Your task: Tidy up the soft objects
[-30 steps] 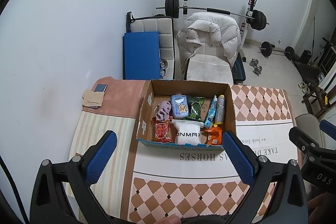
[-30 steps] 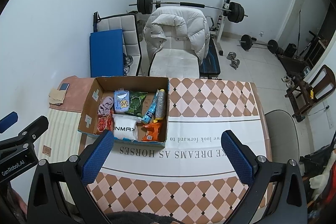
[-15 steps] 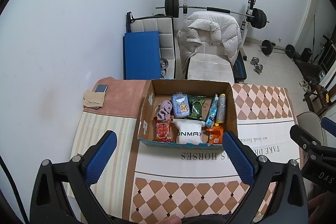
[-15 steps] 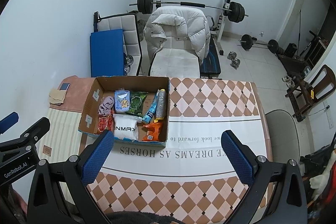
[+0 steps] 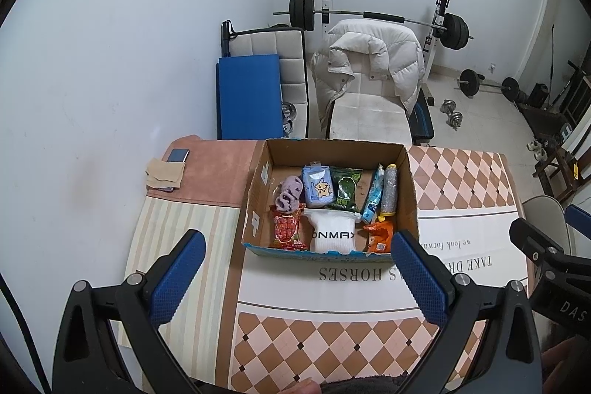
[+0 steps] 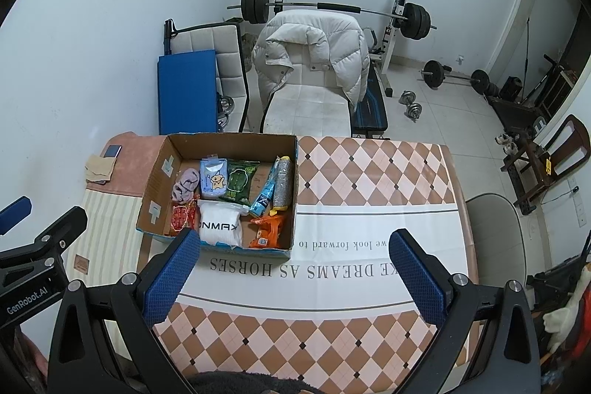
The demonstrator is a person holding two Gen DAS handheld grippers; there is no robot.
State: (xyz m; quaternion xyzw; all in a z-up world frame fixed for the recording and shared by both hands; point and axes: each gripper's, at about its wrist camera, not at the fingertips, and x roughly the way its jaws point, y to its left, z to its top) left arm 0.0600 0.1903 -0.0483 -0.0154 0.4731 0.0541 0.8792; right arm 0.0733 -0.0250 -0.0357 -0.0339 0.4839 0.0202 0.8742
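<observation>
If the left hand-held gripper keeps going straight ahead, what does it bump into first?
Probably the cardboard box: the open left hand-held gripper is lined up with its near wall, just in front of the white packet. It is held above the table, so depth is hard to judge.

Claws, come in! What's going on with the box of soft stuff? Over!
Left claw open, empty. Right claw open, empty. Cardboard box on the table, soft packs inside, untouched. Nothing in the way.

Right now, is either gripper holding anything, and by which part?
Nothing is held. The left gripper and right gripper are both open and empty, above the table short of the cardboard box.
</observation>
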